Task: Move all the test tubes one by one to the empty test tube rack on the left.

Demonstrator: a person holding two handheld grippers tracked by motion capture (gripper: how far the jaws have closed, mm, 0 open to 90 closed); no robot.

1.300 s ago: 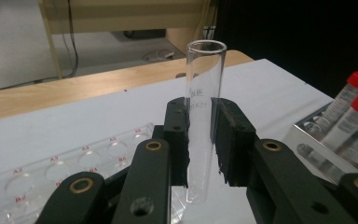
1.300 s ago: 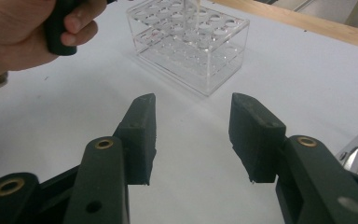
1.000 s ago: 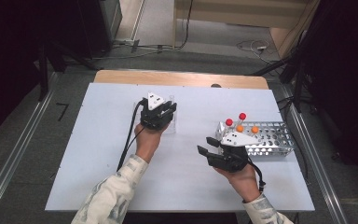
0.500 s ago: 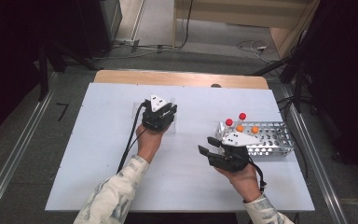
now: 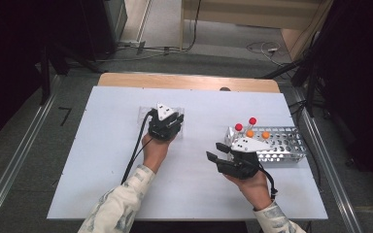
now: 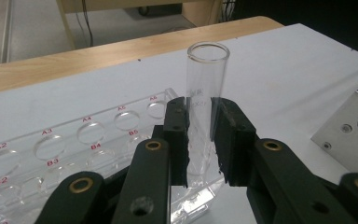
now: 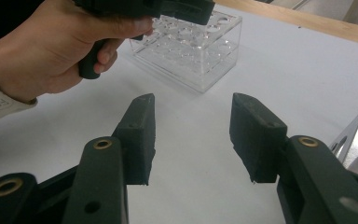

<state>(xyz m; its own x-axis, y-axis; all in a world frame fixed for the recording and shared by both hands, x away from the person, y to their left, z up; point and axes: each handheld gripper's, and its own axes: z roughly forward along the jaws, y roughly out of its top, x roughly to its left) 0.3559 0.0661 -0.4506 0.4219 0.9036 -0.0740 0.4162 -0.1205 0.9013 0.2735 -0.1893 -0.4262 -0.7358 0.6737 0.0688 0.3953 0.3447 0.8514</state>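
The left tongs [image 6: 200, 140] are closed on a clear test tube [image 6: 206, 95], which stands upright between the pads with its open mouth above them. The tube's lower end sits at the near corner of a transparent acrylic rack [image 6: 74, 154], just below and left of the tongs, whose holes carry red labels. Whether the base is fully seated in a hole cannot be told.

The tube looks thin-walled, light and stiff, with a smooth, slippery surface; it would likely crack under a hard squeeze or a sideways knock against the rack. The hold on the middle of the barrel suits it: high enough to clear the rack top, low enough to keep it from tipping. A gentle, steady pinch and a straight vertical travel seem wisest, since any tilt could jam it in a hole.

The right tongs [image 7: 191, 135] stand open and empty above the white table [image 7: 200, 196], well apart from the tube, with a metal wire rack [image 5: 284, 145] holding red- and orange-capped tubes just beyond them.
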